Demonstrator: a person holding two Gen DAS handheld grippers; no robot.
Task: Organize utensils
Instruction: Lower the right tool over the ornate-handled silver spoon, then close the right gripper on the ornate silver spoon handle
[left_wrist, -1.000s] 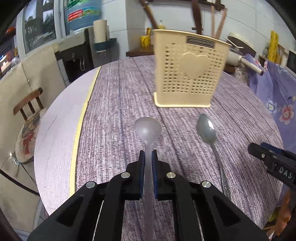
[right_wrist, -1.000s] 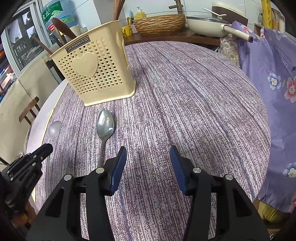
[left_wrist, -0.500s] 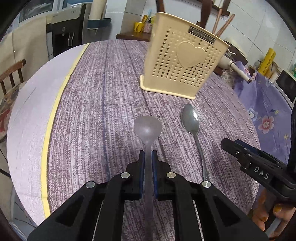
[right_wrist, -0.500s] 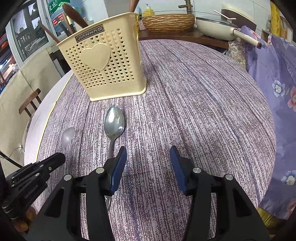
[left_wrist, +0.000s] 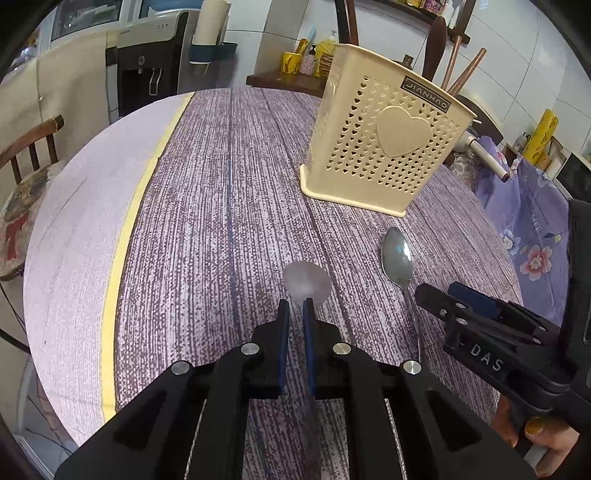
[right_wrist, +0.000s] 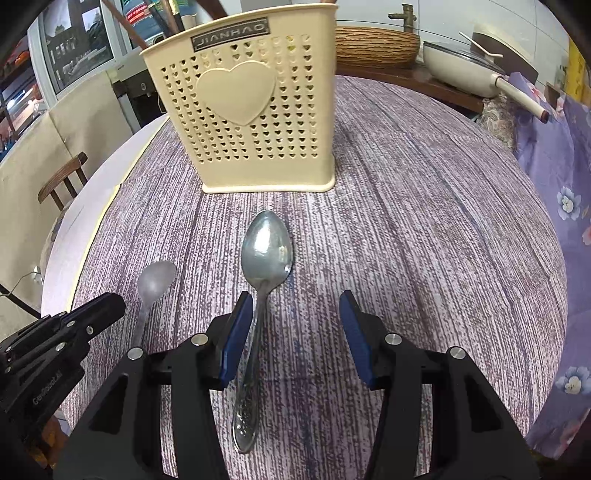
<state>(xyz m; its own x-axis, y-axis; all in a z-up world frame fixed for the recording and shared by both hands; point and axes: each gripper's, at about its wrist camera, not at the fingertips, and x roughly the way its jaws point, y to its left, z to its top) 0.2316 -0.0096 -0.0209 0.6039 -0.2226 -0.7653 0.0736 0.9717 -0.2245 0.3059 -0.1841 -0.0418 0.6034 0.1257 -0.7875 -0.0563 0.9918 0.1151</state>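
My left gripper (left_wrist: 294, 314) is shut on the handle of a dull grey spoon (left_wrist: 306, 282), its bowl pointing forward over the table. In the right wrist view the same spoon (right_wrist: 155, 278) shows at the left beside the left gripper (right_wrist: 107, 302). A shiny metal spoon (right_wrist: 266, 251) lies on the table with its handle between the fingers of my open right gripper (right_wrist: 295, 314), close to the left finger. It also shows in the left wrist view (left_wrist: 397, 254). A cream perforated utensil holder (right_wrist: 243, 110) with a heart stands upright behind both spoons, also seen from the left wrist (left_wrist: 388, 147).
The round table (left_wrist: 207, 206) has a purple striped cloth with a yellow band at its left edge. A wooden chair (left_wrist: 29, 147) stands left of the table. A white pan (right_wrist: 472, 70) and a woven basket (right_wrist: 373, 46) sit on a counter behind. Flowered purple fabric (right_wrist: 561, 155) hangs at the right.
My right gripper moved left and forward until the shiny spoon's handle lay between its open fingers. My left gripper, still shut on the grey spoon, turned left, so the holder slid right in its view.
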